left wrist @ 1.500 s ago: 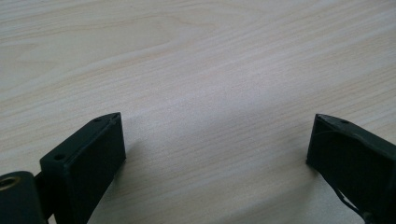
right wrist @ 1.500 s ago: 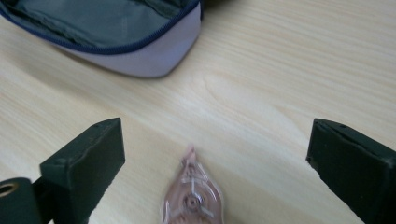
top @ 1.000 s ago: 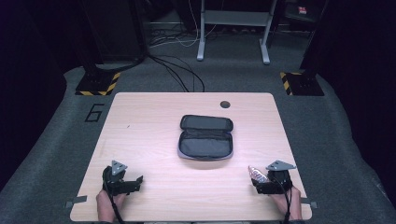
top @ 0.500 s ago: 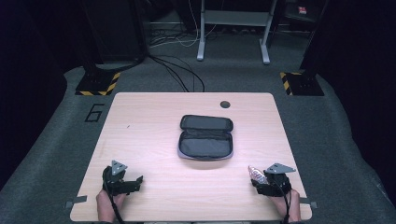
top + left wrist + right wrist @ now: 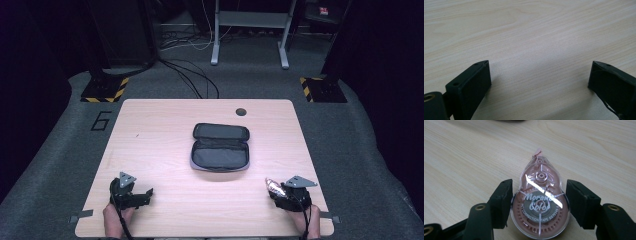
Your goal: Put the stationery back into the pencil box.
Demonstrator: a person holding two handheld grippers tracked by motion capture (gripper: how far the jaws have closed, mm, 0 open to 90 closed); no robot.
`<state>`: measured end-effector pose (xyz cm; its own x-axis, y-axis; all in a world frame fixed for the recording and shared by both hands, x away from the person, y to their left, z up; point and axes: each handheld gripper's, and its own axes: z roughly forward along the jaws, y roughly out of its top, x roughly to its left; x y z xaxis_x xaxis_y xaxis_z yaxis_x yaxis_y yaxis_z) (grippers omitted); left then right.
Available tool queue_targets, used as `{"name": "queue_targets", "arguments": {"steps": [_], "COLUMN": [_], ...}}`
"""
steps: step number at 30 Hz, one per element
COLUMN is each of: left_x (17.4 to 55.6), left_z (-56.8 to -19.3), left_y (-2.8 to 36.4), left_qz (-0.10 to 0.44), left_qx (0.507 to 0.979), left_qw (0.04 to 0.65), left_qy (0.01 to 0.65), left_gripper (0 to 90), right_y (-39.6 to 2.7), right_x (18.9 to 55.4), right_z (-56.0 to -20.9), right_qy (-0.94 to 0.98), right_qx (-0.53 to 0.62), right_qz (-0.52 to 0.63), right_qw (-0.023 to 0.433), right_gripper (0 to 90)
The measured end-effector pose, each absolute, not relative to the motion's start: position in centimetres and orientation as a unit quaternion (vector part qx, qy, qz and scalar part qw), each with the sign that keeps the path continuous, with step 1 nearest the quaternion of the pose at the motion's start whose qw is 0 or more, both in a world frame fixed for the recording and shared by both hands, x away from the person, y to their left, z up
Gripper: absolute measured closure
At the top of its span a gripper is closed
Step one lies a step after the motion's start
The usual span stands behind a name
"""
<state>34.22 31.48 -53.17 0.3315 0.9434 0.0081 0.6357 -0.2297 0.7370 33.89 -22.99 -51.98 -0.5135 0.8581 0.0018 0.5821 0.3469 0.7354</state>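
Right claw (image 5: 539,202), at the desk's (image 5: 160,135) near right corner, grips a pink correction tape dispenser (image 5: 540,205) between both jaws. Left claw (image 5: 539,75), near left corner, gapes wide, holding nothing. Open pencil case (image 5: 220,147) lies at desk centre

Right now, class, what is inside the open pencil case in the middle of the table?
The pencil case lies unzipped on the table. Its lower half shows only bare grey lining and its lid a dark mesh pocket. Nothing is visible inside; whatever the mesh may cover cannot be seen.
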Motion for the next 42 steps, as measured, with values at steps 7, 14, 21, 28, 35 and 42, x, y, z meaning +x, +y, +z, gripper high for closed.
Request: {"name": "queue_targets", "arguments": {"steps": [7, 14, 21, 28, 35, 42], "left_x": [34.2, 34.2, 34.2, 34.2, 34.2, 34.2], "left_z": [-53.2, -53.2, -53.2, -53.2, -53.2, -53.2], "left_y": [31.5, 31.5, 31.5, 31.5, 31.5, 31.5], "left_qz": [0.236, 0.236, 0.236, 0.236, 0.235, 0.236], "left_qx": [0.748, 0.748, 0.748, 0.748, 0.748, 0.748], "left_qw": [0.326, 0.327, 0.326, 0.326, 0.327, 0.326], "left_qy": [0.528, 0.528, 0.528, 0.528, 0.528, 0.528], "left_gripper": [4.2, 4.2, 4.2, 4.2, 4.2, 4.2], "right_y": [-23.1, -23.0, -22.3, -21.6, -20.7, -19.6], "right_x": [33.8, 33.8, 34.0, 34.4, 34.9, 35.8], "right_z": [-51.4, -50.4, -49.4, -48.1, -47.2, -46.2], "right_qy": [0.794, 0.789, 0.789, 0.792, 0.795, 0.801], "right_qx": [0.447, 0.446, 0.439, 0.424, 0.416, 0.4], "right_qz": [0.357, 0.364, 0.369, 0.375, 0.378, 0.381], "right_qw": [0.206, 0.214, 0.221, 0.227, 0.228, 0.23], "right_gripper": [39.1, 39.1, 39.1, 39.1, 39.1, 39.1]}}
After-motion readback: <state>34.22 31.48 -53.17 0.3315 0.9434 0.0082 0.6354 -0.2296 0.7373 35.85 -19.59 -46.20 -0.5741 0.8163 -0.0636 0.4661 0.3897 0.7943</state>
